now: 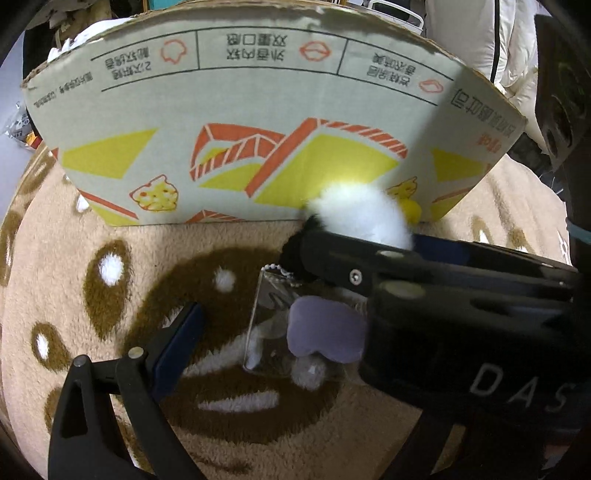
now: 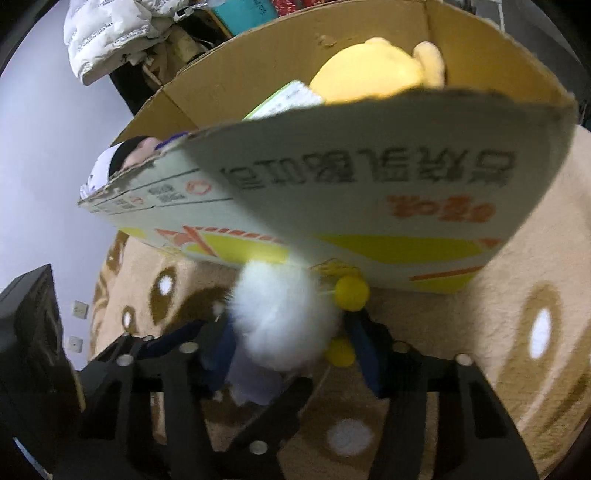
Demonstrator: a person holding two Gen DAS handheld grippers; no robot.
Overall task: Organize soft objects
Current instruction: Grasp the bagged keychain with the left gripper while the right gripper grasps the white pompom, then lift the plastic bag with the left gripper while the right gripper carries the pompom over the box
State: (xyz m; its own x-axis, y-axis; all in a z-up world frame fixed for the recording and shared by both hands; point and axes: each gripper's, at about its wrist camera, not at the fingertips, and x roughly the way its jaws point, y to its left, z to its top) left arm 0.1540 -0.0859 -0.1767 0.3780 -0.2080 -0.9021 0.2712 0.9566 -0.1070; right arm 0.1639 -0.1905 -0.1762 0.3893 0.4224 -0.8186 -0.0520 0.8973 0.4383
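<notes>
A white fluffy plush toy [image 2: 280,321] with yellow balls [image 2: 351,293] and a lilac part sits between the fingers of my right gripper [image 2: 291,354], which is shut on it, just in front of the cardboard box [image 2: 369,192]. The toy also shows in the left wrist view [image 1: 364,212], with its lilac patch [image 1: 325,332] and a clear plastic tag [image 1: 269,317] hanging below. My left gripper [image 1: 280,295] is open, its left finger [image 1: 177,343] over the rug; the right gripper's black body crosses its right side.
The open printed box [image 1: 236,122] stands on a beige and brown plush rug [image 1: 110,295]. Inside it lie a yellow plush [image 2: 373,74], a card and a black-and-white soft toy [image 2: 125,158]. White padded jackets [image 2: 107,33] lie behind.
</notes>
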